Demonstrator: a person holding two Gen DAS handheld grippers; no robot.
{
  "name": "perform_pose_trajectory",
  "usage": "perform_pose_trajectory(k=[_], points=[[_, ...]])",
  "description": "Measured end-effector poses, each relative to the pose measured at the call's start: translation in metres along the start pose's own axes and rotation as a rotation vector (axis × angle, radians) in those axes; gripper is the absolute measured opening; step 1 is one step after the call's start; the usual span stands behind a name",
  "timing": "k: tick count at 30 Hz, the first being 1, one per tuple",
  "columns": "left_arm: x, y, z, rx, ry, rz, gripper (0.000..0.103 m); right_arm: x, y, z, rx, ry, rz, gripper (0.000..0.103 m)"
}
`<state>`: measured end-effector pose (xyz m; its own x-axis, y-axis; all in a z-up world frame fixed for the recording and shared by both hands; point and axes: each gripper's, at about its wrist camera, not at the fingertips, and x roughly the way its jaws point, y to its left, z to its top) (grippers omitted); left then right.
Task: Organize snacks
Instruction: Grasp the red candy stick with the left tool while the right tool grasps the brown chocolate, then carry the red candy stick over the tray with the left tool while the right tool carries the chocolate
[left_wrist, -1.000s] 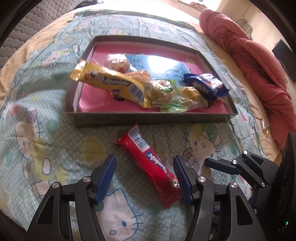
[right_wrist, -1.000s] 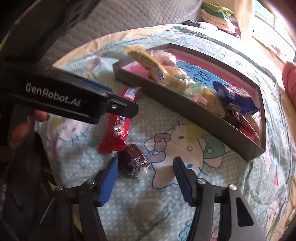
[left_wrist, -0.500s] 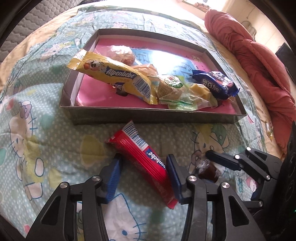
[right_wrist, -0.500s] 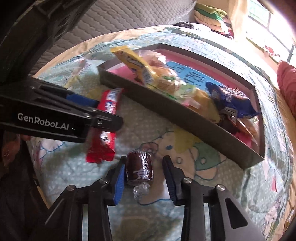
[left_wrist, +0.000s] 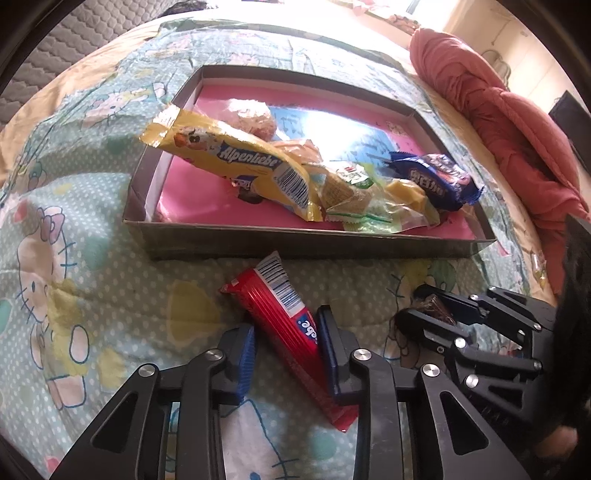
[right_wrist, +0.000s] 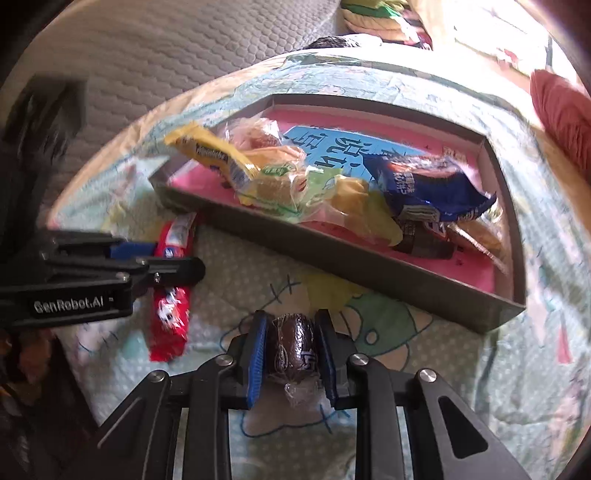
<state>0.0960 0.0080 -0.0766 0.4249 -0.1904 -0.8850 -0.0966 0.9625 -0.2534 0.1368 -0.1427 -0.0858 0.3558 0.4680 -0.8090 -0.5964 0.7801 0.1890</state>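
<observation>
A red Alpenliebe candy bar (left_wrist: 281, 318) lies on the bedspread in front of a shallow grey box (left_wrist: 303, 242) with a pink floor. My left gripper (left_wrist: 286, 334) is shut on the red bar near its middle. The bar also shows in the right wrist view (right_wrist: 170, 295). My right gripper (right_wrist: 290, 334) is shut on a small brown wrapped candy (right_wrist: 291, 349), held just above the bedspread. Inside the box (right_wrist: 369, 264) lie a yellow Alpenliebe bar (left_wrist: 236, 162), a blue packet (left_wrist: 432, 177) and several clear-wrapped snacks (left_wrist: 354, 199).
The bed is covered with a Hello Kitty spread (left_wrist: 55, 266). A red quilt (left_wrist: 509, 122) is bunched at the right. A grey quilted mattress edge (right_wrist: 155, 48) lies at the far left. My right gripper's body shows in the left wrist view (left_wrist: 480, 332).
Both grippers have closed: the left on the red bar, the right on the brown candy. Both moved forward toward the box.
</observation>
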Motion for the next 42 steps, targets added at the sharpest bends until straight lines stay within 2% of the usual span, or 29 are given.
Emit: perform_pose_trajectory(k=[4, 9, 16, 28, 42], points=[[-0.011, -0.004, -0.002, 0.025, -0.016, -0.016, 0.027, -0.003, -0.012, 0.001, 0.090, -0.013, 0.083, 0.026], [-0.020, -0.007, -0.004, 0.042, -0.029, -0.021, 0.025, -0.010, -0.007, 0.001, 0.080, -0.031, 0.100, 0.026], [-0.035, -0.015, 0.000, 0.054, -0.066, -0.025, 0.025, -0.024, -0.004, 0.004, 0.064, -0.083, 0.062, 0.026], [-0.067, -0.026, 0.016, 0.057, -0.151, -0.018, 0.025, -0.051, -0.017, 0.015, 0.100, -0.199, 0.074, 0.026], [-0.072, -0.030, 0.039, 0.040, -0.208, -0.004, 0.025, -0.070, -0.051, 0.026, 0.194, -0.283, 0.072, 0.026]])
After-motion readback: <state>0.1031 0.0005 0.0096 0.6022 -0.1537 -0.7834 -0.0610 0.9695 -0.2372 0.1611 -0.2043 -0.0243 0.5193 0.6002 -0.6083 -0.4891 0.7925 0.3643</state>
